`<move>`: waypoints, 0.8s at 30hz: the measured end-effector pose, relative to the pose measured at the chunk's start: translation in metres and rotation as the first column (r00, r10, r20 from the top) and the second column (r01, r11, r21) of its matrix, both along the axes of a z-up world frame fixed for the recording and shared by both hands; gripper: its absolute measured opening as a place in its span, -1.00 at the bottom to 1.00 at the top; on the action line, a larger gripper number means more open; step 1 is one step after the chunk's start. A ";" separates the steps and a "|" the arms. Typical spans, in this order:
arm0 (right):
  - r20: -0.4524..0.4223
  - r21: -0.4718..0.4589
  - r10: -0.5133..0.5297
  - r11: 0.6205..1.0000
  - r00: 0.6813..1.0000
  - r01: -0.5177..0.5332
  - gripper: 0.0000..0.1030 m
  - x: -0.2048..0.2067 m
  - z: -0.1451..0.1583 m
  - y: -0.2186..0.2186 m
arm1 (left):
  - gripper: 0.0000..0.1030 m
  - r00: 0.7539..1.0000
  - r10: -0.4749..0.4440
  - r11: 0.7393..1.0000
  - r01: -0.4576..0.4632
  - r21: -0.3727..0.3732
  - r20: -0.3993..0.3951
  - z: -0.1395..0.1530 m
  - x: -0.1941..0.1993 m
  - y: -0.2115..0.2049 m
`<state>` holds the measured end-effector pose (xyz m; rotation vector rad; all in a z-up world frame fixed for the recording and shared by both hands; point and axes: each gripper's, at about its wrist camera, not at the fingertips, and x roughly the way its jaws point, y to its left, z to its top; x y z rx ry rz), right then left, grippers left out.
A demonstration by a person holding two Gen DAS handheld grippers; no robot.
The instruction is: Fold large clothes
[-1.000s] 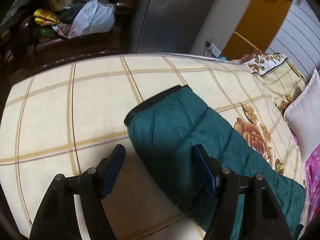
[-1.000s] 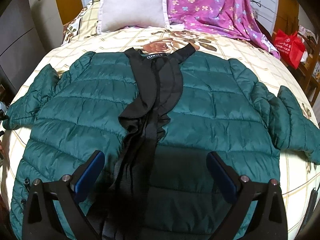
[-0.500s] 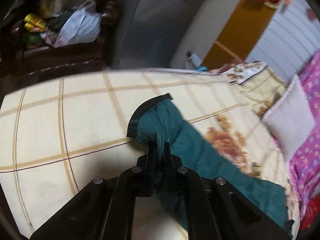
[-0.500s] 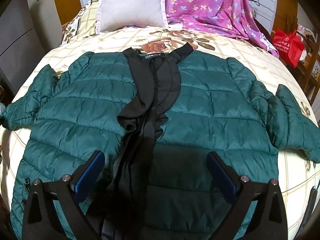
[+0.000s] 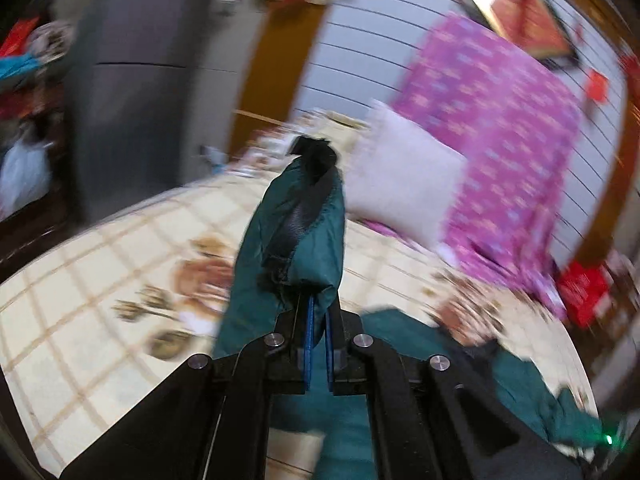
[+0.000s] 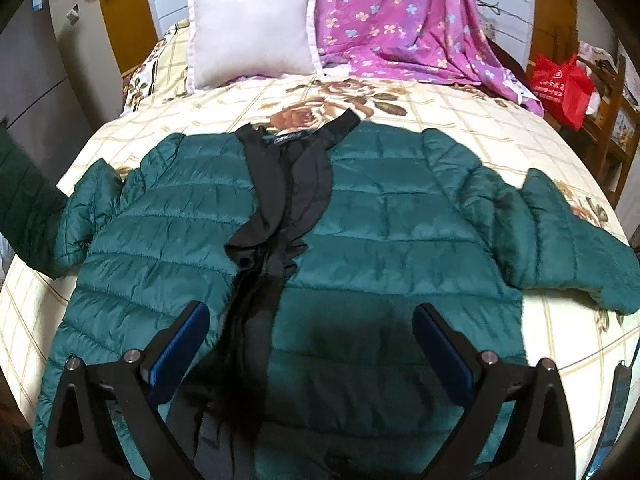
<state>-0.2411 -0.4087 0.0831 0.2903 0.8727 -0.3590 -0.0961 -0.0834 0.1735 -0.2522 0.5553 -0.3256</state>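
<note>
Bed [image 6: 460, 120] fills frame; jacket [image 6: 360, 232] spread flat. Left gripper [image 5: 318, 336] pinches sleeve [image 5: 296, 232], lifted frame centre for folding. Right gripper [image 6: 312, 344] wide apart, empty, hovering over hem.

I am working in a home bedroom: a bed [image 6: 460, 120] with rose-print checked cover, a white pillow [image 6: 252, 32] at its head, purple floral blanket [image 6: 400, 20] beside the pillow.

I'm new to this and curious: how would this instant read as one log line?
left gripper: shut on green quilted jacket sleeve cuff, raised | right gripper: open above jacket hem | jacket body: flat on bed
</note>
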 end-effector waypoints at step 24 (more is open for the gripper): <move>0.017 0.042 -0.158 0.987 0.987 0.157 0.99 -0.066 -0.010 -0.078 | -1.00 0.853 -0.465 0.874 0.485 0.032 -0.239 -0.090 -0.086 -0.228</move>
